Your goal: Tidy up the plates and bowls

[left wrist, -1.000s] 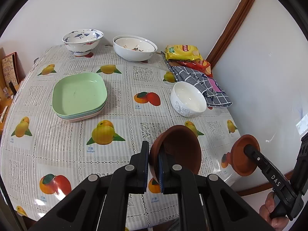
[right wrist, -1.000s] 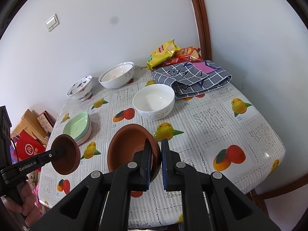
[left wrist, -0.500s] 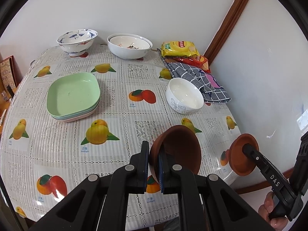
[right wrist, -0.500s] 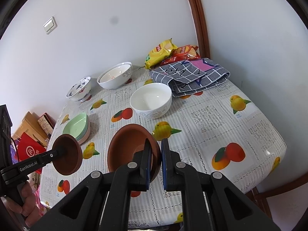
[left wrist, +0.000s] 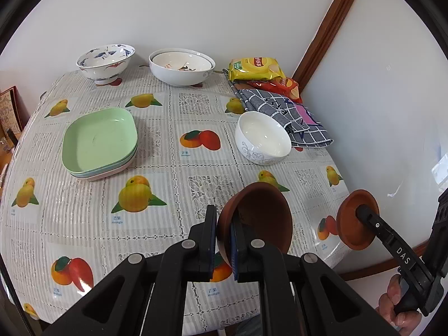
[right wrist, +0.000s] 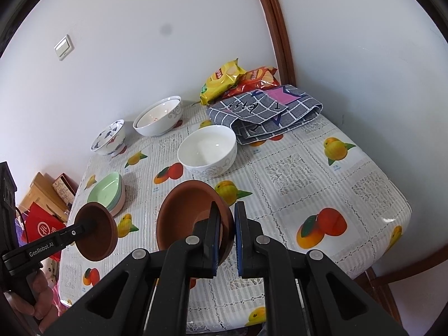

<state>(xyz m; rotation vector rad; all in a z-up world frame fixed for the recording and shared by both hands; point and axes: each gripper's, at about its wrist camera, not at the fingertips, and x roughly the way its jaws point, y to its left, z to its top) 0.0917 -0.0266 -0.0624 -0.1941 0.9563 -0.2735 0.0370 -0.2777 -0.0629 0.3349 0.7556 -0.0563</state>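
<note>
My left gripper is shut on the rim of a brown bowl, held tilted above the near part of the fruit-print table. My right gripper is shut on the rim of a second brown bowl, also lifted over the table. Each wrist view shows the other gripper too: the right gripper with its brown bowl at the table's right edge, and the left gripper with its brown bowl at the left. A white bowl stands just beyond.
Stacked green plates lie at the left. A blue-patterned bowl and nested white bowls stand at the back by the wall. Chip bags and a checked cloth fill the far right corner.
Both grippers keep hold of their brown bowls. The views have only drifted a little.
</note>
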